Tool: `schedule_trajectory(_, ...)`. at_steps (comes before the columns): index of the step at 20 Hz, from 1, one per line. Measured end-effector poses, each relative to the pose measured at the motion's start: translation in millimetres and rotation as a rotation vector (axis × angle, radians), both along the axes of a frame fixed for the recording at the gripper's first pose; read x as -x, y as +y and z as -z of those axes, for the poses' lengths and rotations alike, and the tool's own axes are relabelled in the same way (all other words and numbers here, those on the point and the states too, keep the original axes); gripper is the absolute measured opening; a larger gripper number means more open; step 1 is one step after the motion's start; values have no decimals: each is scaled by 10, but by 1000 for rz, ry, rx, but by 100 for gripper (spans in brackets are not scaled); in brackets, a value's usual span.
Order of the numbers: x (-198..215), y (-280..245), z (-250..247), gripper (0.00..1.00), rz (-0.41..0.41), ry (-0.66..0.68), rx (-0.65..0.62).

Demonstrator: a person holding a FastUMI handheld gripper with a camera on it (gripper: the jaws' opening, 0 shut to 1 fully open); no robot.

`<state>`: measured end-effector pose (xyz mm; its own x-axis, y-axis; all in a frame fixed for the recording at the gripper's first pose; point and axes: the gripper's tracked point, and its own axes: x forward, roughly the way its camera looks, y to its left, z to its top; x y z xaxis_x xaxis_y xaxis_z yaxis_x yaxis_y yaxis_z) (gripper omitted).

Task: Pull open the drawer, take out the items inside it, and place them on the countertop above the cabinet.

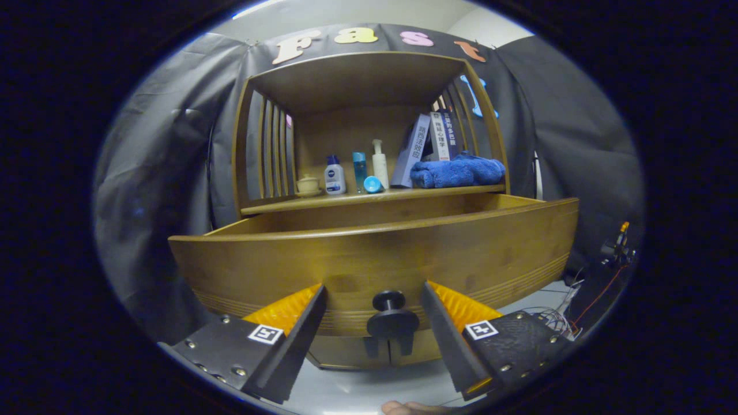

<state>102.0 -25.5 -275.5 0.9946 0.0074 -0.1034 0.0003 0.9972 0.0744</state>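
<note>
Gripper [373,297] level, jaws spread wide

The gripper [373,300] stands with its fingers spread wide, the drawer's black knob [391,316] in the gap, touching neither. The pulled-out drawer [375,253] front blocks the way ahead. On the far countertop [369,199], open room lies centre-front; bottles [357,170], books [429,144] and a blue towel [458,171] crowd the back and right.

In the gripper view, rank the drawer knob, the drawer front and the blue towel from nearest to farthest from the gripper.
The gripper is open, its jaws spread either side of the knob, touching nothing.
1. Black drawer knob: between the jaws.
2. Wooden drawer front: just behind the knob, pulled out.
3. Blue towel: beyond, on the countertop, right side.
</note>
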Motion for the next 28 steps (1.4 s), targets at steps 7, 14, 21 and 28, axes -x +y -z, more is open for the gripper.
schedule_trajectory(7, -389, -5, -52, 99, 8, -65, 5)
schedule_trajectory(14, -738, 55, -58, 99, 18, -91, 5)
schedule_trajectory(21, -1073, 65, -62, 99, 3, -115, 3)
schedule_trajectory(28, -1414, 69, -59, 99, 5, -126, -6)
